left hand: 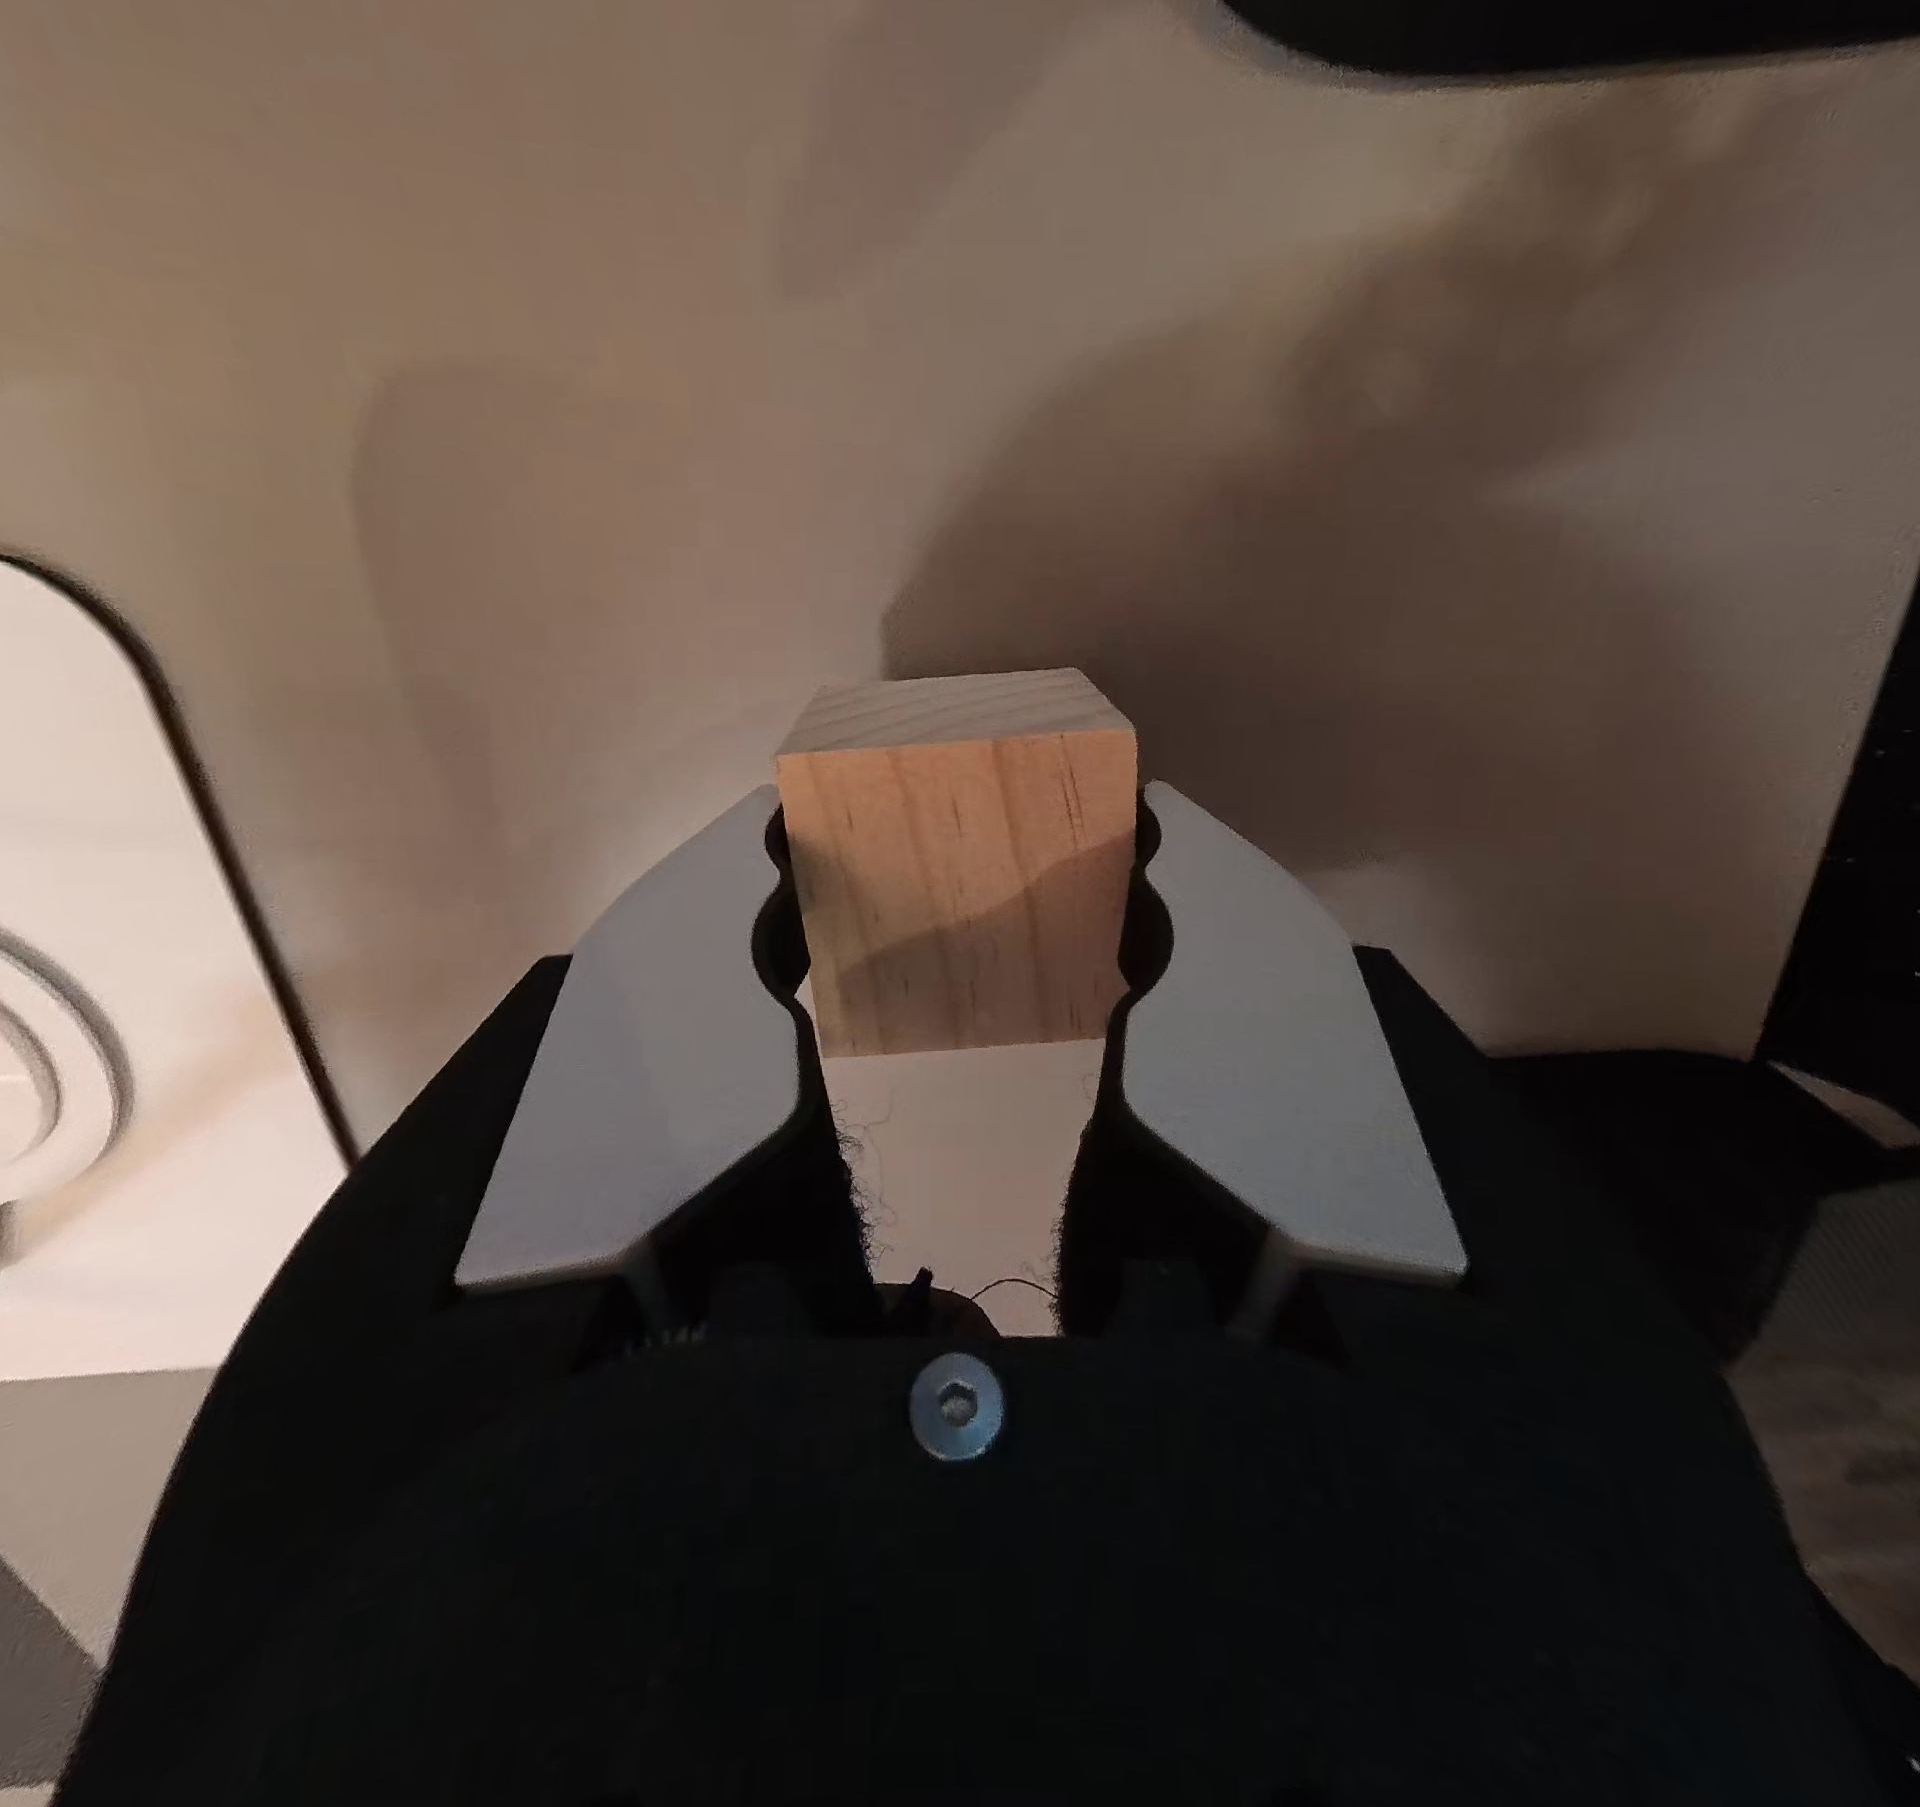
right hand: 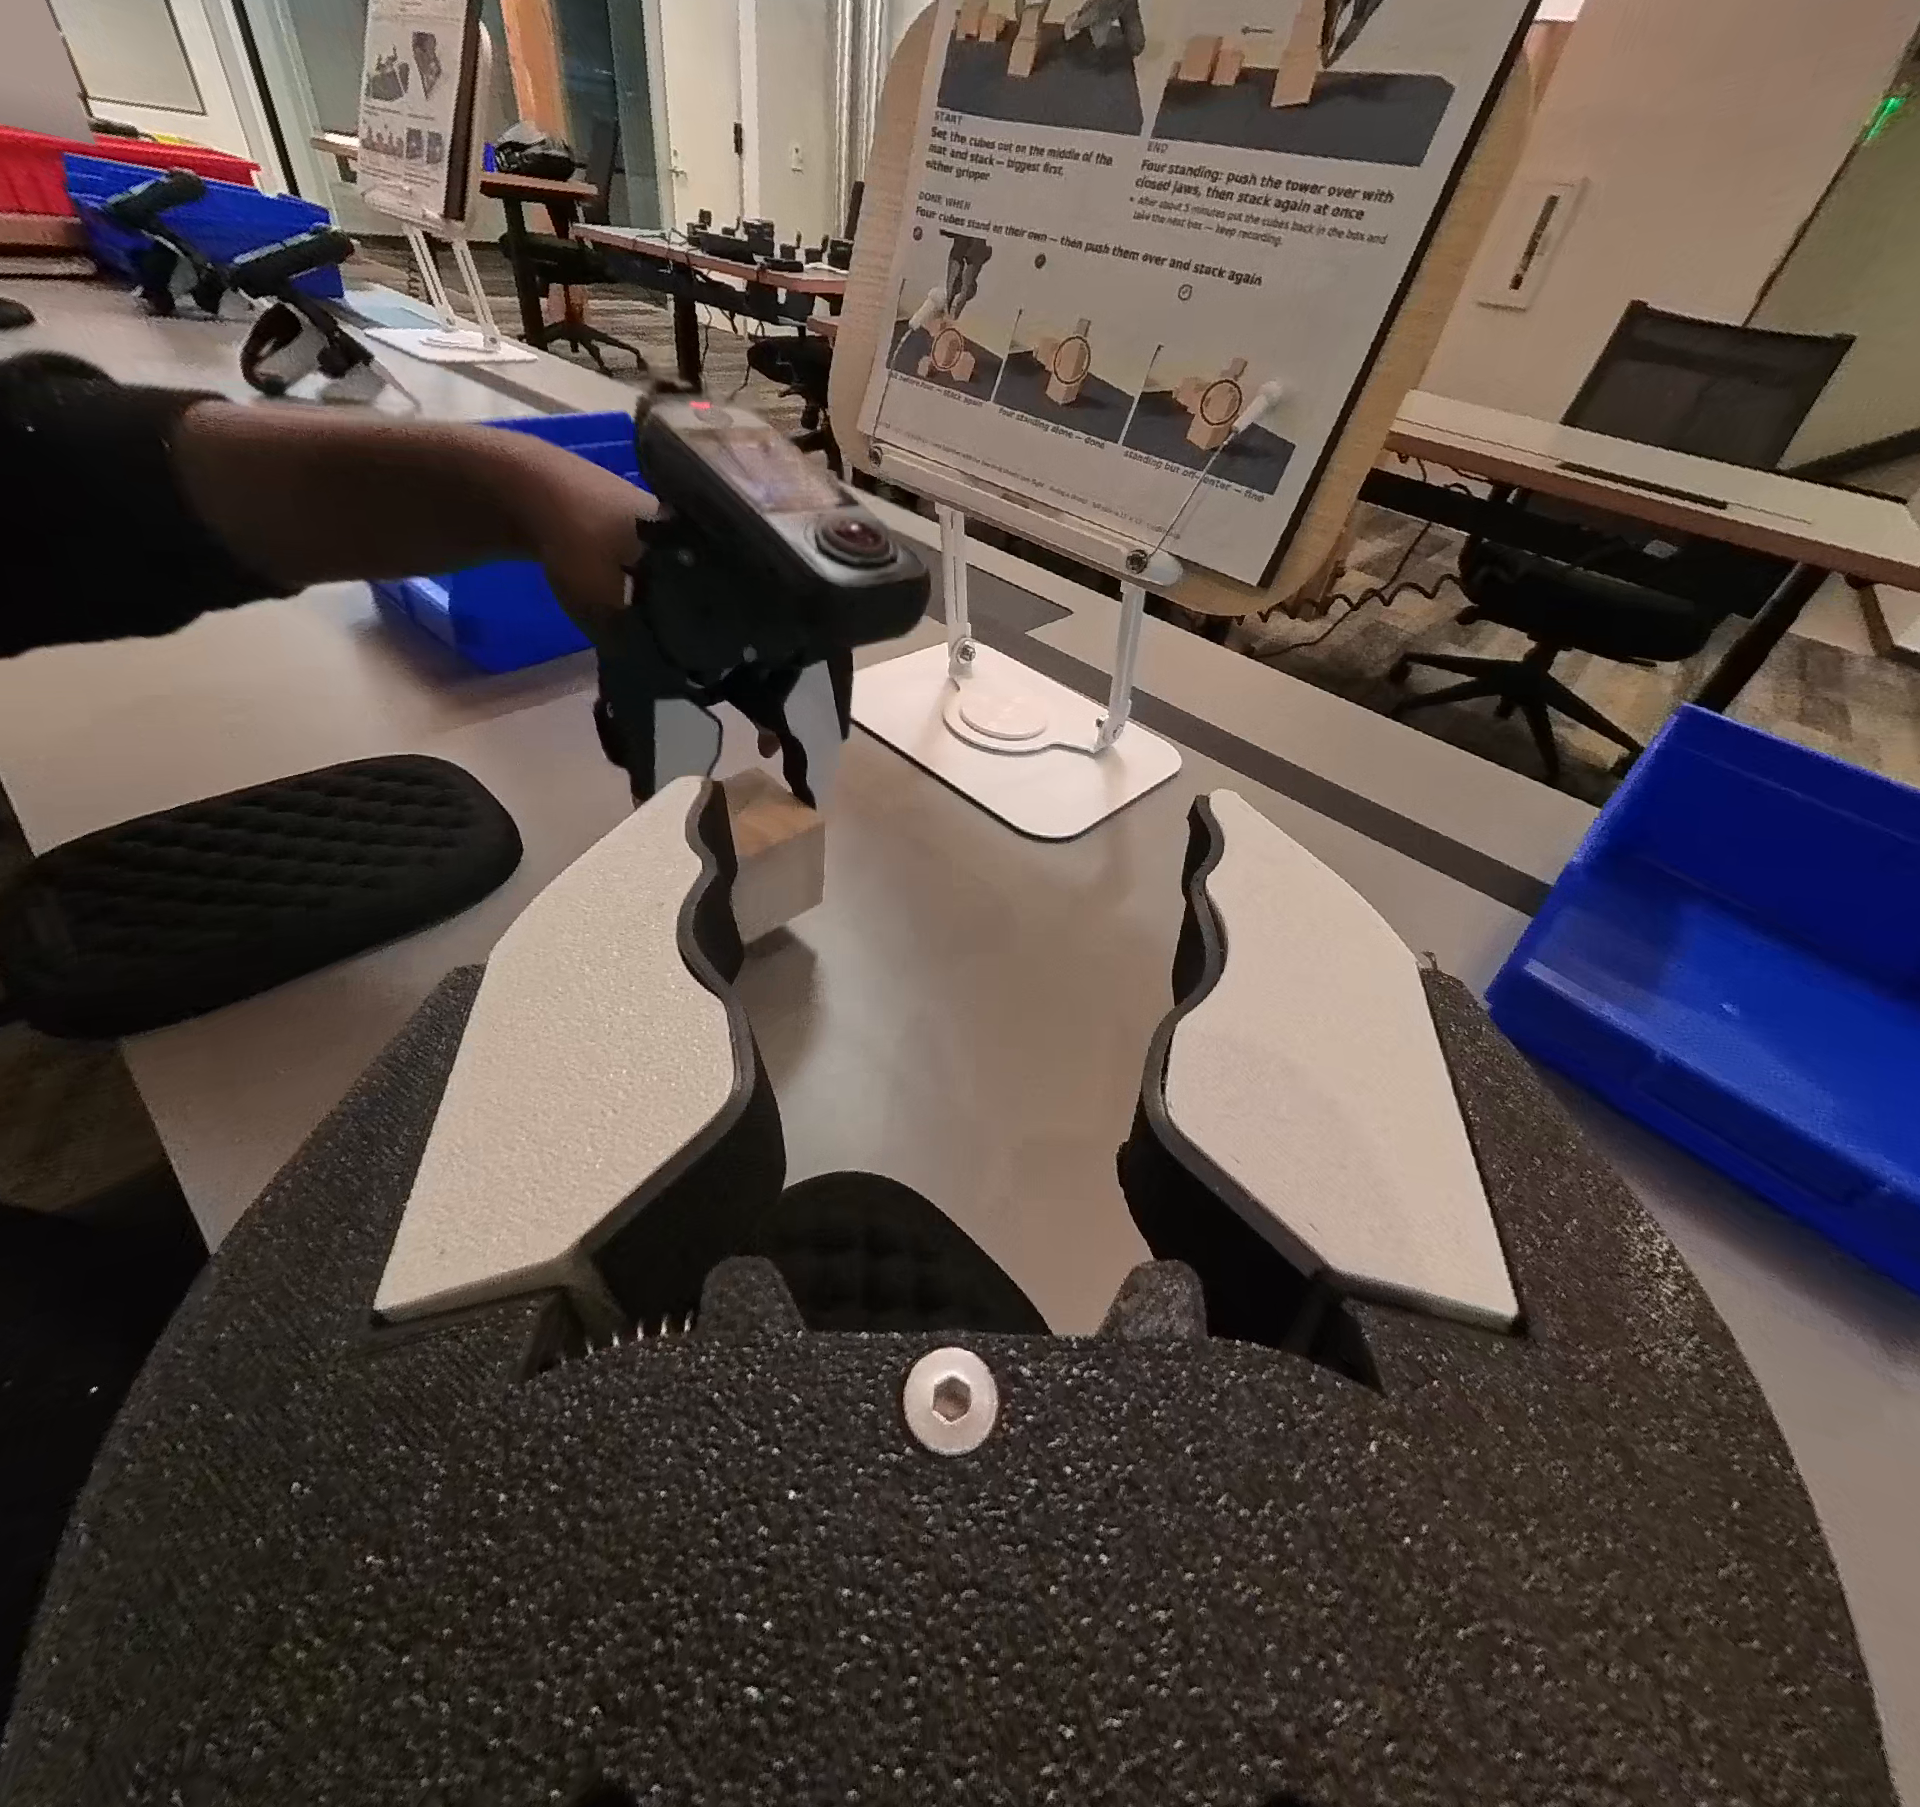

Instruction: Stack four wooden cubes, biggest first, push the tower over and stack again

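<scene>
Left wrist view is showing the left gripper (left hand: pixel 961 858) clamping a wooden cube (left hand: pixel 956 884) — both pads are pressing on its sides, and the cube is sticking up past the fingertips. Right wrist view is showing the right gripper (right hand: pixel 951 858) standing wide apart on nothing above the grey table (right hand: pixel 966 988) — the cube (right hand: pixel 774 869) is sitting just beyond its left fingertip, under the left gripper (right hand: pixel 743 781). Farther off, a white stand (right hand: pixel 1023 739) is carrying a printed sheet.
</scene>
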Tool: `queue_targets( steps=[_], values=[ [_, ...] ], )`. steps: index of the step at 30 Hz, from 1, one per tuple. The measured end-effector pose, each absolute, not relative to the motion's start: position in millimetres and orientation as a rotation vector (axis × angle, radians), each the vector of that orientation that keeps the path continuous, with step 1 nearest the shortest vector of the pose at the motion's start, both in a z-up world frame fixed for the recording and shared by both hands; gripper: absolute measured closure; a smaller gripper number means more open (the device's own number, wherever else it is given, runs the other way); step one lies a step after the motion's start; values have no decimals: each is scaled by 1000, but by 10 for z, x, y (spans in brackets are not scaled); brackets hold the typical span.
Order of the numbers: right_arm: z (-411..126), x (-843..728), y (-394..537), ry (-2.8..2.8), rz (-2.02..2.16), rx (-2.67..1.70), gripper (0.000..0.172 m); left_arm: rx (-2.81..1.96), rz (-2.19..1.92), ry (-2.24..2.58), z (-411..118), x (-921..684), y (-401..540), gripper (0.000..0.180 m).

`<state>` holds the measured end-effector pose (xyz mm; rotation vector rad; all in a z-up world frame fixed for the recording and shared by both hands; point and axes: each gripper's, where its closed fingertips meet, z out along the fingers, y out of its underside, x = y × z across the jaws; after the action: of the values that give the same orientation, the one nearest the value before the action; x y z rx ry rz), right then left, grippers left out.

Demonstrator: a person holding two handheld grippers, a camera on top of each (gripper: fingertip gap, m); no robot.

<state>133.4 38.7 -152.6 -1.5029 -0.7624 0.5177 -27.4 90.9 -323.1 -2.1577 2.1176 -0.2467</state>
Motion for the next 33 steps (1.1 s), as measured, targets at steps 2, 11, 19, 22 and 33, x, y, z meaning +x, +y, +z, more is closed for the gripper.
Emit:
queue_targets(
  steps=[2,11,19,22,33],
  values=[
    [-1538,1336,392,-764,517,-1506,89,-2165,-263,2109,-3290,-265,903,122],
    [-1551,1358,406,-762,505,-1512,90,-2138,-210,2125,-3414,-254,901,122],
    [-1562,1373,409,-762,500,-1518,90,-2146,-217,2087,-3414,-234,908,121],
    [-1565,1367,403,-767,498,-1519,90,-2132,-227,2097,-3412,-238,901,121],
    [-1751,1147,275,-914,648,-1463,80,-1972,-438,1785,-2792,-168,922,47]
  ],
)
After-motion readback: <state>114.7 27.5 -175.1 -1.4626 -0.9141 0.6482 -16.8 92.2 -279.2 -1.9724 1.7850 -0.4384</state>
